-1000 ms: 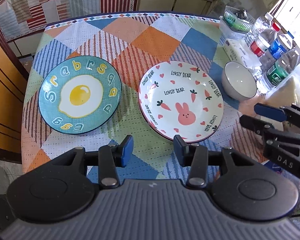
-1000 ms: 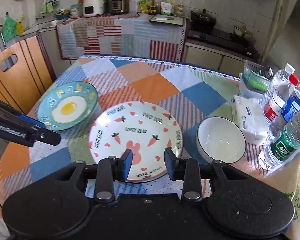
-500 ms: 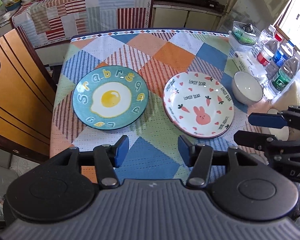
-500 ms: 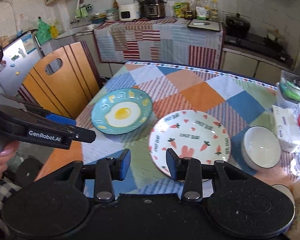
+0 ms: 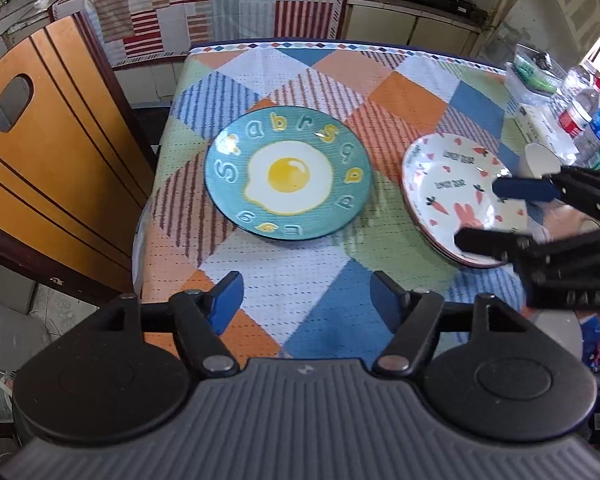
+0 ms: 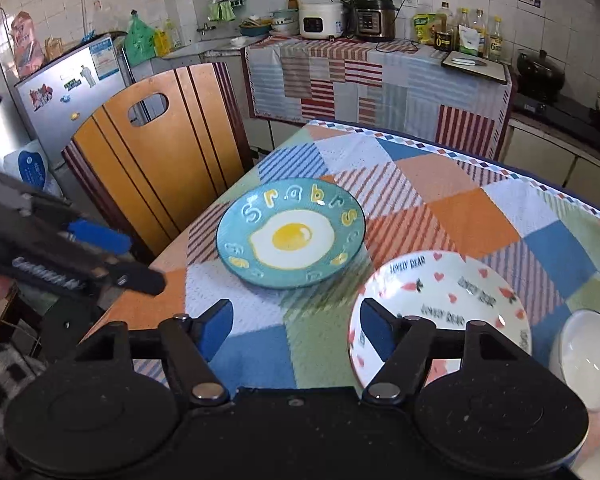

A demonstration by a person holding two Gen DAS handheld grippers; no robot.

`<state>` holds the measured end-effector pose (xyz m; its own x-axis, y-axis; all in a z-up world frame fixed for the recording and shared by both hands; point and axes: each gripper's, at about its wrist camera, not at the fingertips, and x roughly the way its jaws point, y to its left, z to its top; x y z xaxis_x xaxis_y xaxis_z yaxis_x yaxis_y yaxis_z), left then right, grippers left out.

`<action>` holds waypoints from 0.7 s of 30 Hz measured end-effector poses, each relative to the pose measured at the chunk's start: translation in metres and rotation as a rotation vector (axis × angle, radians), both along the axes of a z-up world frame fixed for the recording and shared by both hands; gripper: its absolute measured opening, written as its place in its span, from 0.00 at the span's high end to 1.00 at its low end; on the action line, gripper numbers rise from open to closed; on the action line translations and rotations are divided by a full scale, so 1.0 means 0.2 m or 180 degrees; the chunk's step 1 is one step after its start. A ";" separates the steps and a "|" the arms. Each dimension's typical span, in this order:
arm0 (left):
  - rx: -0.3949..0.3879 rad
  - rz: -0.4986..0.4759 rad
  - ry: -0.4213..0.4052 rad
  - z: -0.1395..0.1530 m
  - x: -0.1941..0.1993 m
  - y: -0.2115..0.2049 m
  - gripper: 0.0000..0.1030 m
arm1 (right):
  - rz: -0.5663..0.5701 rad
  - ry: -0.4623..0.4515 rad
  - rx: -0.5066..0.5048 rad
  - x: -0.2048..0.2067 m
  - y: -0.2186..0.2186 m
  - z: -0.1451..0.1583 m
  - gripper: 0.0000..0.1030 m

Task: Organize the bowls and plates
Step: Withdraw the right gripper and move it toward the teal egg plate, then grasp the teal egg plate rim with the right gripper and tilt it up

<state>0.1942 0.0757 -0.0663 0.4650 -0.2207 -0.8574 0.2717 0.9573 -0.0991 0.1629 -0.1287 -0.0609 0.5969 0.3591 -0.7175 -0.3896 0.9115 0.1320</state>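
Note:
A teal plate with a fried-egg picture [image 5: 288,178] lies on the patchwork tablecloth, left of a white plate with a pink rabbit and carrots [image 5: 456,196]. A small white bowl [image 6: 588,356] stands right of the white plate. My left gripper [image 5: 306,300] is open and empty, above the table's near edge in front of the teal plate. My right gripper [image 6: 296,326] is open and empty, near the white plate's [image 6: 440,304] left rim; it shows over that plate in the left wrist view [image 5: 484,216]. The teal plate [image 6: 290,234] lies just beyond it.
A wooden chair [image 5: 40,152] stands at the table's left side. Water bottles [image 5: 588,116] and a white box [image 5: 540,124] crowd the table's right edge. A counter with a striped cloth [image 6: 376,76] runs behind the table.
Both grippers pulled back and swung left, and their jaws opened wider. The plates and bowl have not moved on the table.

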 end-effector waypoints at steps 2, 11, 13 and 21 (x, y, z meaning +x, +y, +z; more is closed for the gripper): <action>0.0041 0.0027 -0.0042 -0.04 0.05 0.03 0.24 | 0.0015 -0.0118 0.0117 0.08 -0.01 -0.04 0.20; 0.0095 0.0106 -0.0268 -0.28 0.34 0.14 0.18 | 0.0391 -0.0083 0.0135 0.52 0.06 -0.20 0.18; 0.0092 0.0149 -0.0309 -0.34 0.43 0.17 0.18 | 0.0494 0.0109 0.0076 0.62 0.08 -0.25 0.18; -0.0036 0.0036 -0.0203 -0.54 0.60 0.20 0.18 | 0.0167 0.0603 0.0189 0.84 0.00 -0.44 0.18</action>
